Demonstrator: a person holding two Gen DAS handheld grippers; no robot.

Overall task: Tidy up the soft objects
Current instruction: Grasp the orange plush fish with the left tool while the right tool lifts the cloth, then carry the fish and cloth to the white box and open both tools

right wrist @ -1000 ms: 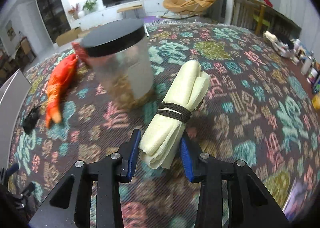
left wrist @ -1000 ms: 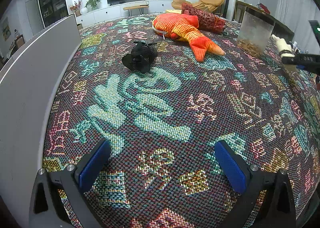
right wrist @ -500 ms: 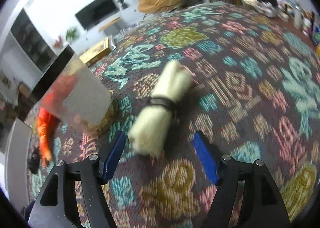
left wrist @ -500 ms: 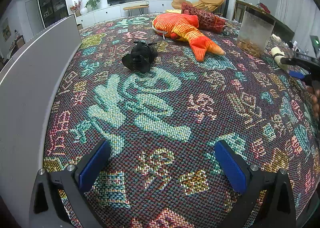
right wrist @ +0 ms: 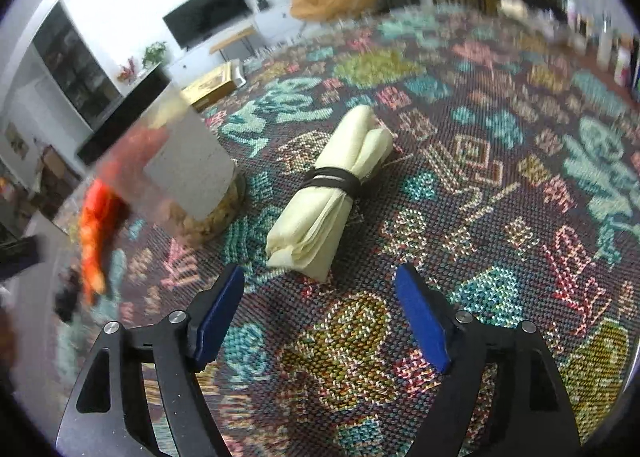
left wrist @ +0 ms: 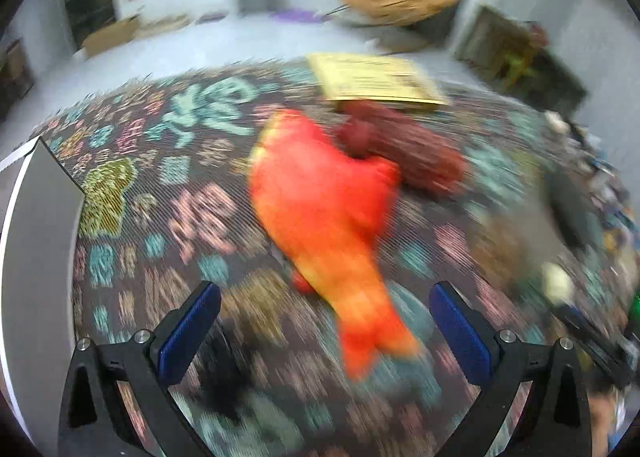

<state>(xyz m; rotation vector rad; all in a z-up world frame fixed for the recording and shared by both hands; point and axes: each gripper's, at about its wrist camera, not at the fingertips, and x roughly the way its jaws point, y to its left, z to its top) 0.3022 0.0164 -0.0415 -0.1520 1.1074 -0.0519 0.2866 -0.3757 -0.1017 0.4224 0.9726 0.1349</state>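
Note:
In the blurred left wrist view, an orange plush fish [left wrist: 324, 217] lies on the patterned cloth, its tail between the fingers of my open, empty left gripper [left wrist: 324, 331]. A dark red soft toy [left wrist: 404, 149] lies behind it. A black soft object [left wrist: 224, 381] sits by the left finger. In the right wrist view, a pale yellow rolled cloth tied with a dark band [right wrist: 332, 193] lies on the table just ahead of my open, empty right gripper [right wrist: 320, 311]. The fish also shows at the far left [right wrist: 94, 233].
A clear jar with a black lid [right wrist: 180, 161] holding brown bits stands left of the rolled cloth. A grey panel [left wrist: 36, 257] borders the table's left side. A yellow flat box [left wrist: 372, 83] lies at the far edge. Bottles [right wrist: 612, 49] line the right edge.
My right gripper opened and let the rolled cloth down on the table, then drew back. My left gripper moved fast forward from the near edge to the orange fish.

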